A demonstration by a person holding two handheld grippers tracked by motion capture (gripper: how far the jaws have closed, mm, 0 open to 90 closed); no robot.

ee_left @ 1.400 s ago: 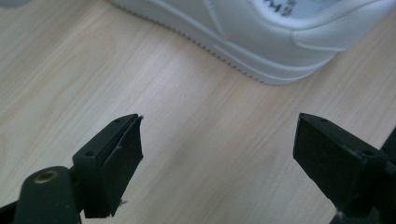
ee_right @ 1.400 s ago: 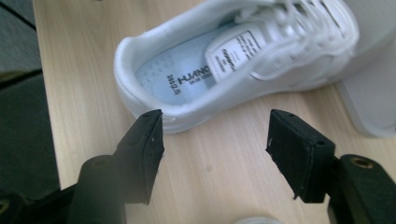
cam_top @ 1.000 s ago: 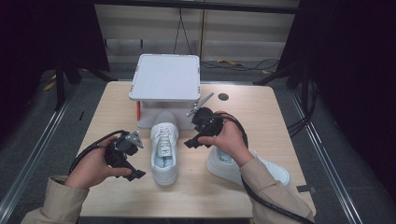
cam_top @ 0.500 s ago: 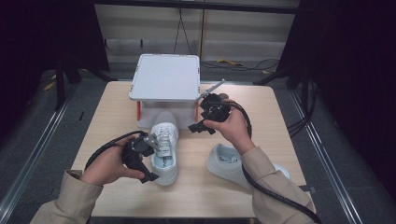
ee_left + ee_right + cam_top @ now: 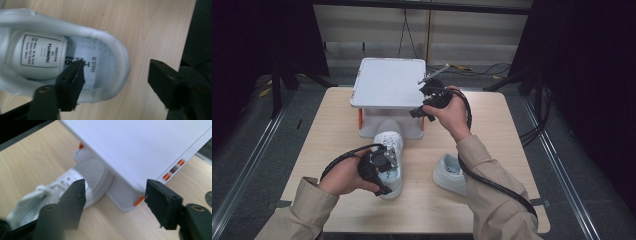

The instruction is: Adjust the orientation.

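Note:
A white shoe (image 5: 391,145) lies mid-table, its toe under the front of a white box's lid (image 5: 387,82). My left gripper (image 5: 381,167) is at its heel. In the left gripper view the shoe's heel (image 5: 110,50) stands between the jaws of the left gripper (image 5: 116,70), one jaw inside the opening and one outside over the table. Those jaws have just been closing, with a gap still at the outer one. My right gripper (image 5: 426,102) hovers at the lid's right front corner (image 5: 140,152). The right gripper (image 5: 116,186) holds nothing; its jaws have just been closing.
A second white shoe (image 5: 451,175) lies to the right, partly behind the right forearm. The box's base (image 5: 412,127) with orange clips sits under the raised lid. Bare wooden table (image 5: 322,130) lies left of the box. Cables trail from both grippers.
The left gripper has moved right, up to the middle shoe's heel. The right gripper has risen and moved away from the person, to the lid's right front corner.

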